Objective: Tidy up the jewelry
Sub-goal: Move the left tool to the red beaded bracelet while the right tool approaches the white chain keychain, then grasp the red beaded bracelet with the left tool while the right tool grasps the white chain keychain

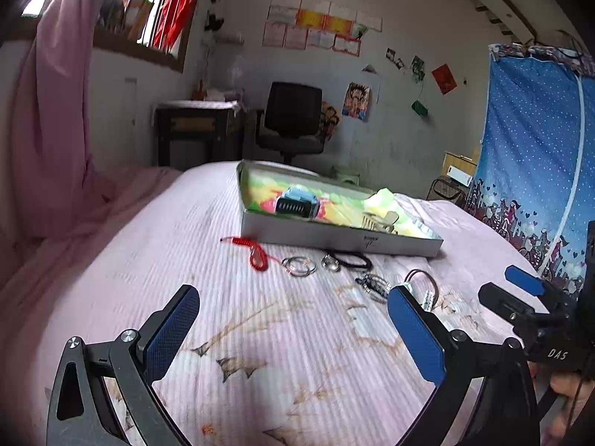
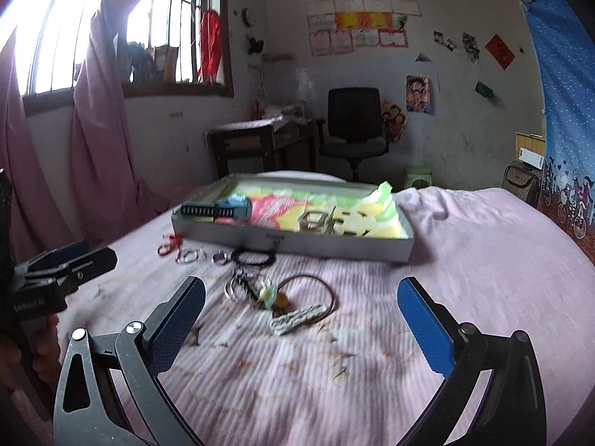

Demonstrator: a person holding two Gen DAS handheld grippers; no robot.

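- Both tongs hang spread wide over the bed, nothing between them: the left gripper (image 1: pixel 293 319) and the right gripper (image 2: pixel 301 306) each show flat blue textured pads on black metal arms
- The bedspread (image 1: pixel 156 260) is pink, ribbed cloth with brownish printed marks, and rounds off at its far edge
- A shallow grey box (image 2: pixel 297 243) sits at 12 o'clock from both grippers, lined with a bright crumpled cloth; inside it lie a light-blue watch (image 2: pixel 230 209) with a black ridged strap at the left end and a flat metal piece (image 2: pixel 323 221) to the right
- Loose jewelry lies in a row just in front of the box's near wall: a red coiled cord (image 1: pixel 256 252), clear rings (image 1: pixel 297 265), a black cord loop (image 2: pixel 253 258)
- Only the right wrist view shows plainly the thin brown hoop (image 2: pixel 327 293) and a white beaded strip (image 2: pixel 295 320); in the left wrist view the left gripper's pad partly covers them
- Bare bedspread lies open between each gripper and the jewelry
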